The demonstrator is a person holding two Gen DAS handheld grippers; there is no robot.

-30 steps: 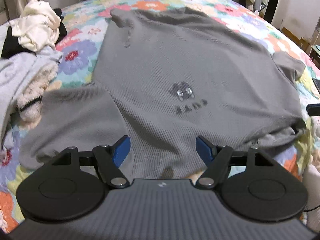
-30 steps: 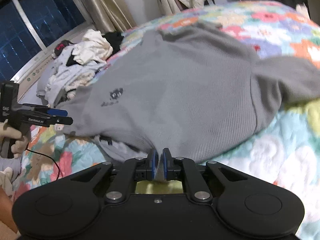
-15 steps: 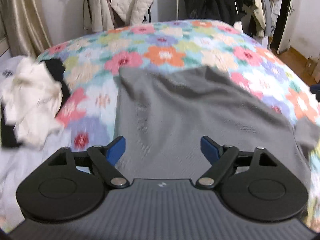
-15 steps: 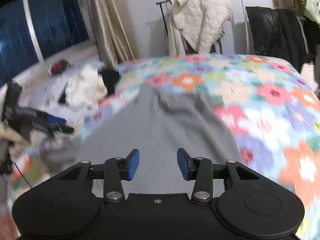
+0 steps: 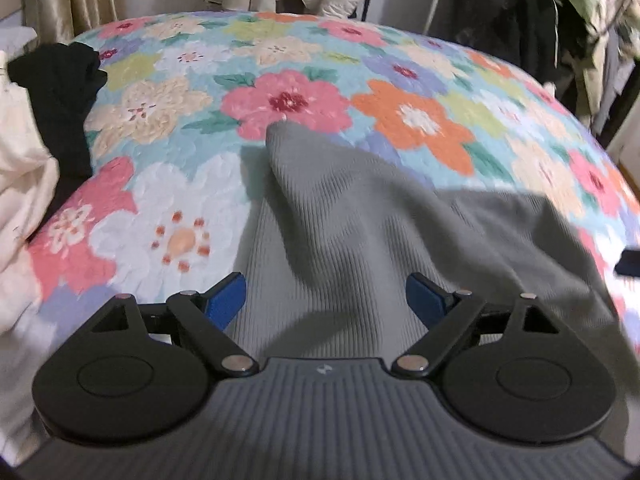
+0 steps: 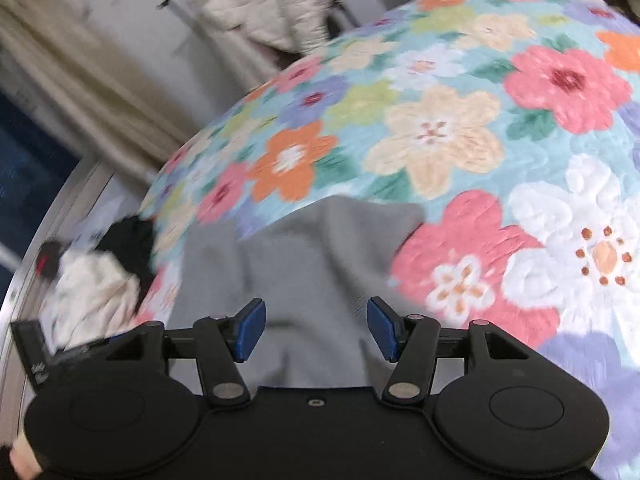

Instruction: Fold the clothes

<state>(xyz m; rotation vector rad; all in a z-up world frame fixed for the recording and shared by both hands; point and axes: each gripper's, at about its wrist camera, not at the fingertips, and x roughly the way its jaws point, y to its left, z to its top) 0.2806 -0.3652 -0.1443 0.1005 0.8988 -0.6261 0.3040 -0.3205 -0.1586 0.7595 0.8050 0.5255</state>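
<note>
Black garment [image 5: 64,92] sharp in left view, blurred in right.

Two handheld black grippers: left gripper [image 5: 326,300] with ribbed grey housing, small white logo, round black discs, silver pivot screws, blue fingertips [image 5: 224,300]. Right gripper [image 6: 316,330] all black, same blue pads, central screw.
</note>
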